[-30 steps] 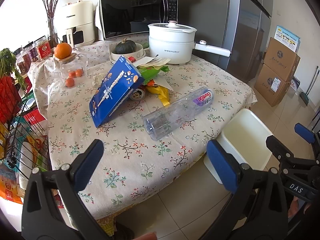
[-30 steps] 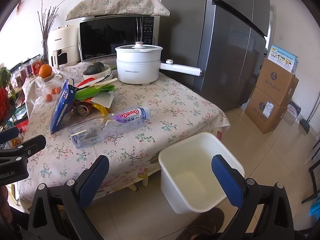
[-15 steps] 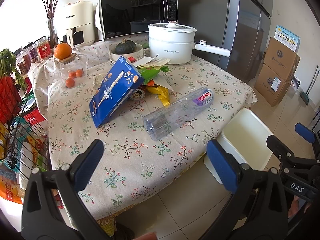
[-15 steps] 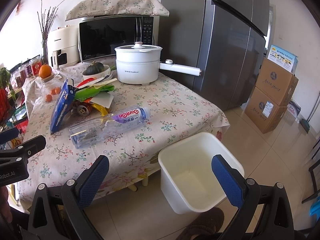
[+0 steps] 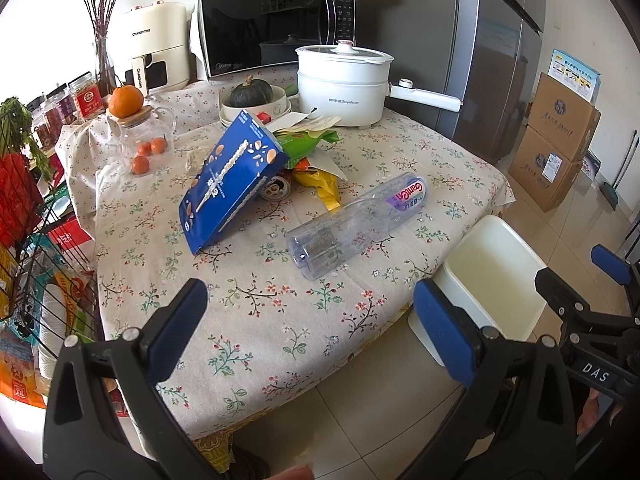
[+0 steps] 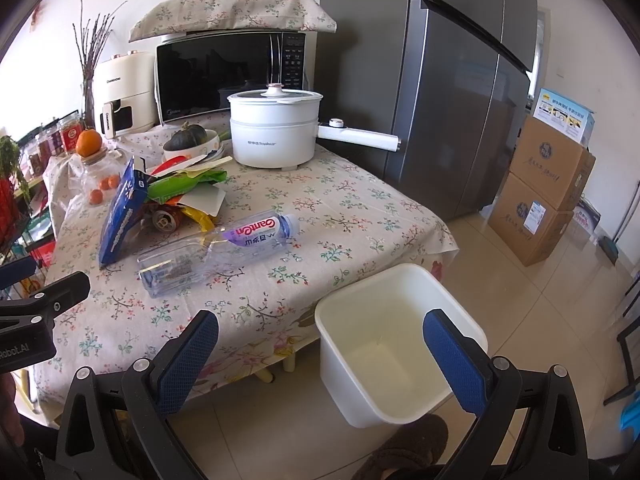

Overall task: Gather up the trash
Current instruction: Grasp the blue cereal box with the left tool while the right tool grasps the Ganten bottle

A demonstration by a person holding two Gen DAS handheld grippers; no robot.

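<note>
While a tall grey refrigerator (image 6: 460,92) fills the back of the room, a surface (image 5: 400,164) under a floral cloth carries everything that matters. Behind it stand a black microwave (image 5: 276,36) with a padded floral cover on top and a cream appliance (image 5: 154,44) to its left; two stacked cardboard boxes (image 6: 548,192) sit on the floor at the far right. A white bin (image 6: 400,344), empty inside, stands on the tiled floor just beside the near right corner of the surface. A white electric pot (image 5: 344,84) with a long handle sits at the back, with a bowl holding a dark green squash (image 5: 252,92) to its left. A clear plastic bottle (image 5: 356,226) with a purple label lies on its side near the middle, base toward the cameras. A blue carton (image 5: 230,180) leans tilted over a heap of wrappers (image 5: 316,160), green, yellow and white, with a crushed can (image 6: 164,218) tucked against its underside. A glass jar (image 5: 146,140) with small oranges inside and one orange on its lid stands at the left. Both tools hang in front of the near edge, well apart from the trash: the left gripper (image 5: 308,328) has its jaws spread wide and holds nothing, and the right gripper (image 6: 320,356) likewise has its jaws wide apart and empty, above the bin and floor.
</note>
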